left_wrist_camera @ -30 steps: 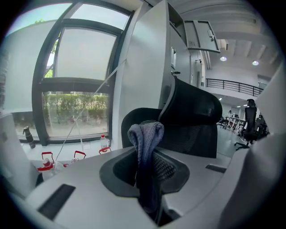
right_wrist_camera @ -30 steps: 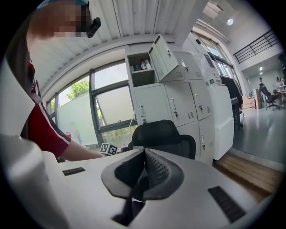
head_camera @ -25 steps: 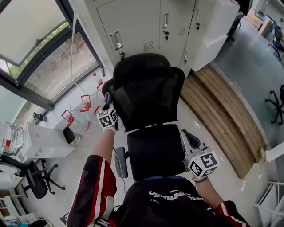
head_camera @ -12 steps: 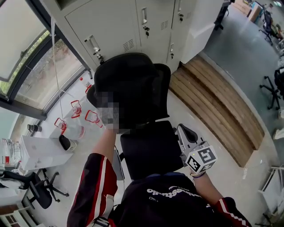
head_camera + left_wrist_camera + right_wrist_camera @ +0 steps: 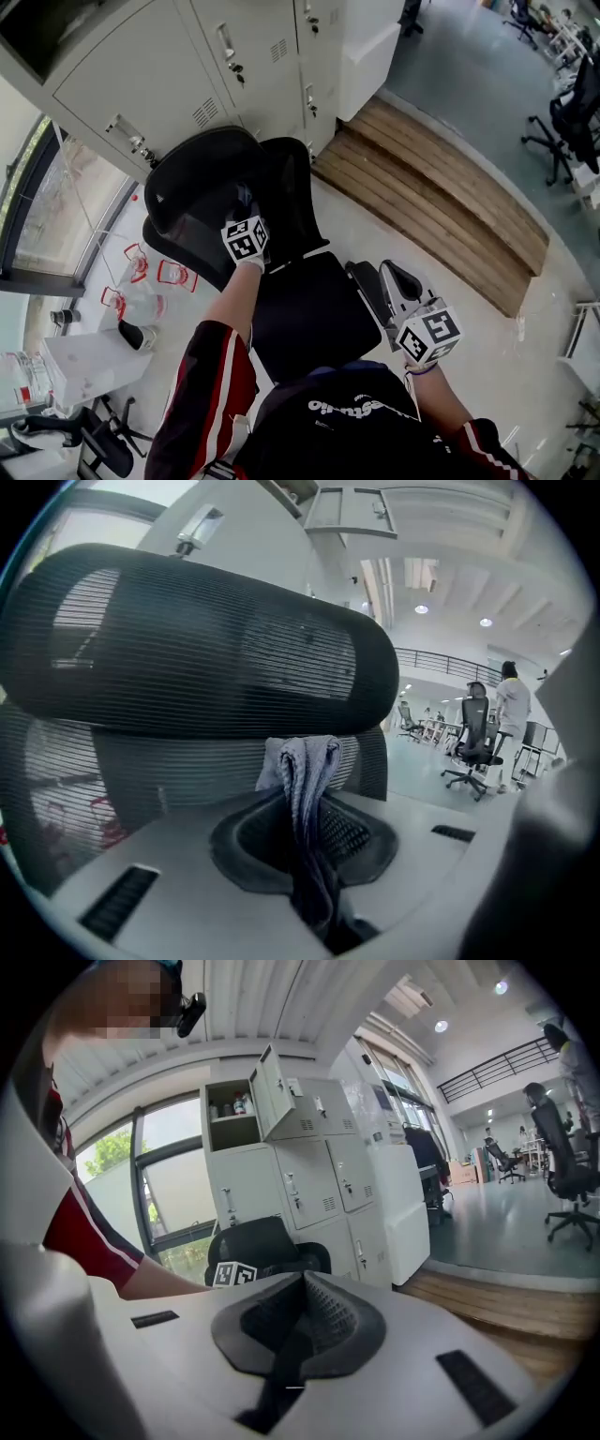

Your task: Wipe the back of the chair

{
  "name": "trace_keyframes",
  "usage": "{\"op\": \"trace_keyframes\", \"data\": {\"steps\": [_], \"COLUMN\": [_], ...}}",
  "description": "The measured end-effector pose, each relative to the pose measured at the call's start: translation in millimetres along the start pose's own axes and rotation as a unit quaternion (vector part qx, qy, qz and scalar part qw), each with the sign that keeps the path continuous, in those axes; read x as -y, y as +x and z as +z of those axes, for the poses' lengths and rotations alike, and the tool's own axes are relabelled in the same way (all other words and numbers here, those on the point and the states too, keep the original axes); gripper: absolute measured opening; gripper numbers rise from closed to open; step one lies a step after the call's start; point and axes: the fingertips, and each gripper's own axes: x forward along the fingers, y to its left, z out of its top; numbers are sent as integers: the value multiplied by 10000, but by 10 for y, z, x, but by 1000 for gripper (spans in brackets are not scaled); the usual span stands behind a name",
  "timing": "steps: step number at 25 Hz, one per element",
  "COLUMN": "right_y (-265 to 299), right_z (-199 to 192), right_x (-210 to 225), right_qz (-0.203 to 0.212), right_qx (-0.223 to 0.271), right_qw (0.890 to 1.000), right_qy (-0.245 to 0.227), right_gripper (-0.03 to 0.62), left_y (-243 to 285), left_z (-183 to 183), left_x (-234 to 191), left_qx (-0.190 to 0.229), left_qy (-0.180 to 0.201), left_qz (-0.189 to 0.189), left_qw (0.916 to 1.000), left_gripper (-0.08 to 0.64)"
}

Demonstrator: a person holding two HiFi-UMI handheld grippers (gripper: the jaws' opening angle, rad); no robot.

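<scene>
A black office chair (image 5: 305, 314) stands upright, its padded seat facing the viewer. It has a see-through mesh back (image 5: 187, 211) and a wide, curved mesh headrest (image 5: 197, 639). A grey knitted cloth (image 5: 305, 766), bunched into folds, is clamped in the jaws of the left gripper (image 5: 242, 199). It is held close before the mesh, just below the headrest.
</scene>
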Motion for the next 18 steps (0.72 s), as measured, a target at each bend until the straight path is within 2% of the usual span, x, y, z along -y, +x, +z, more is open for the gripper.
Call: {"op": "trace_keyframes", "data": {"steps": [10, 14, 18], "right_y": [-649, -770, -728], "right_z": [-78, -54, -27], "right_x": [735, 800, 706], "right_qz": [-817, -831, -579], "right_qx": [46, 17, -23], "right_qw": [9961, 9961, 9981], "right_qy": [316, 293, 229], "right_gripper": [14, 14, 14], "left_y": [591, 543, 318], "left_z": [20, 46, 73], "left_x": [1463, 1764, 1769], "left_qx": [-37, 22, 84], "left_qy": [237, 193, 75], "left_qz": [-1010, -1293, -1345], "left_qw": [9946, 9914, 9908], "left_gripper": [63, 63, 63]}}
